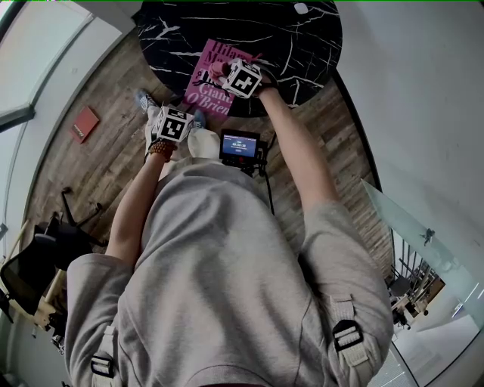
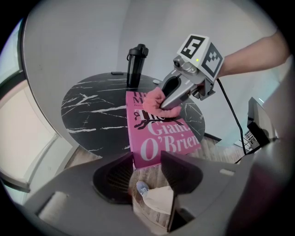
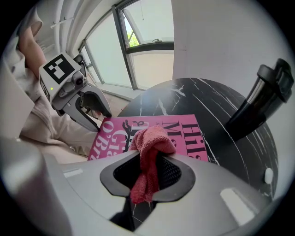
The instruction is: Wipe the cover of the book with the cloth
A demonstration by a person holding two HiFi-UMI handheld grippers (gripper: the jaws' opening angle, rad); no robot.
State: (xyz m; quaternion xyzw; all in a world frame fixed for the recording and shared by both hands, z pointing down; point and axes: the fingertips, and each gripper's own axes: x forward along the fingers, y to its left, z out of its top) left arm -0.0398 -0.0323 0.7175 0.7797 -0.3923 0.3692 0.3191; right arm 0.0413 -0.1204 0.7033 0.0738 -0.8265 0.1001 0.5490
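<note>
A pink book (image 1: 206, 89) lies face up on the near edge of a round black marble table (image 1: 302, 45), one corner overhanging the rim. My right gripper (image 3: 147, 168) is shut on a pink cloth (image 3: 150, 145), whose bunched end presses on the book's cover (image 3: 184, 131). In the left gripper view the cloth (image 2: 159, 105) sits on the upper part of the book (image 2: 159, 133), under the right gripper (image 2: 177, 92). My left gripper (image 2: 146, 173) hangs open and empty just off the table's edge, short of the book's near end. A shoe and a trouser leg show through its jaws.
A tall black bottle (image 2: 137, 64) stands at the table's far side, behind the book. A small white object (image 1: 301, 8) lies on the table. A screen device (image 1: 240, 145) hangs at the person's chest. A red flat item (image 1: 85, 123) lies on the wooden floor at left.
</note>
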